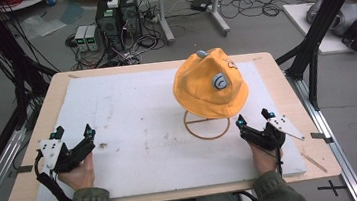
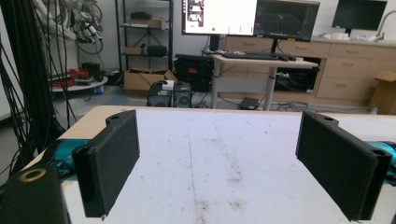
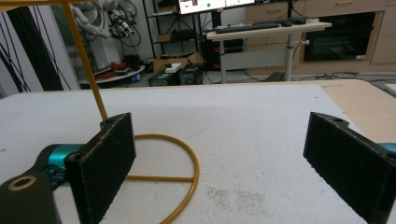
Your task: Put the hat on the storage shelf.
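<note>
Yellow-orange cloth makes up the one hat [image 1: 210, 83] on the surface [image 1: 133, 115]; it sits on top of one thin wire stand [image 1: 207, 124], whose round base ring lies flat on the white sheet. Two claws are in hand, one on each side near the person's edge.

From the right claw [image 1: 254, 117], the hat is ahead and a little to its left, raised above it on the stand and apart from it. The stand's base ring lies just beside this claw's left jaw; in the right gripper view the ring [image 3: 184, 182] curves out from behind that jaw and the upright rod rises past it. The right claw [image 3: 224, 163] is spread wide with only bare white sheet between its jaws.

From the left claw [image 1: 74, 133], the hat and its stand are well apart, far off to its right and ahead. In the left gripper view this claw [image 2: 219, 163] is likewise spread wide, gripping nothing, with stained white sheet between the jaws.
</note>
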`<state>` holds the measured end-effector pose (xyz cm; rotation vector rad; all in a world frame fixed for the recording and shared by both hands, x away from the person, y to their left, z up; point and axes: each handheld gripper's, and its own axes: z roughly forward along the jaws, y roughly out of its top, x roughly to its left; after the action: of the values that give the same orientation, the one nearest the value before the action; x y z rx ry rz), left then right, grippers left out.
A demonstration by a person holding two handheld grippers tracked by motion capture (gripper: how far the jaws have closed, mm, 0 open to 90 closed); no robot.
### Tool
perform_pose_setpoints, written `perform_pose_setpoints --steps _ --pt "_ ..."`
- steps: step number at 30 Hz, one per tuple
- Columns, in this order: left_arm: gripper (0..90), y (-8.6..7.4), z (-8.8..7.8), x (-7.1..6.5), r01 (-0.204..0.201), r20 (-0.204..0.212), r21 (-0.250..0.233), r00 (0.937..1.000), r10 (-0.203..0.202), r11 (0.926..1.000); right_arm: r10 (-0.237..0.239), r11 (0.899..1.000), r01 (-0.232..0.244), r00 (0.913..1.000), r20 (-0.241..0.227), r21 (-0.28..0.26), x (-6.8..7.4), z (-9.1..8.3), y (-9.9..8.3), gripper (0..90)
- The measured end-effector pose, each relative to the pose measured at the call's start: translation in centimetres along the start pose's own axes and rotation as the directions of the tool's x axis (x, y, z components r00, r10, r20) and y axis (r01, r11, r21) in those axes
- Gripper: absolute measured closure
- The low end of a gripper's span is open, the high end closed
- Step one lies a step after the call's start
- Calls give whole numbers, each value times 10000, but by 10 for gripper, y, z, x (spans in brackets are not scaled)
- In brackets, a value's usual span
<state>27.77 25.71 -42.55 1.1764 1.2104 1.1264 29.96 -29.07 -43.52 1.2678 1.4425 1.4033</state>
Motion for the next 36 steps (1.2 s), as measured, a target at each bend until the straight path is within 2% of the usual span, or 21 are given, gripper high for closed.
perform_pose_setpoints --steps 36 --pt "151 -1 -1 3 107 134 84 9999 -108 9999 -61 10000 61 10000 -57 36 2 0 -1 89"
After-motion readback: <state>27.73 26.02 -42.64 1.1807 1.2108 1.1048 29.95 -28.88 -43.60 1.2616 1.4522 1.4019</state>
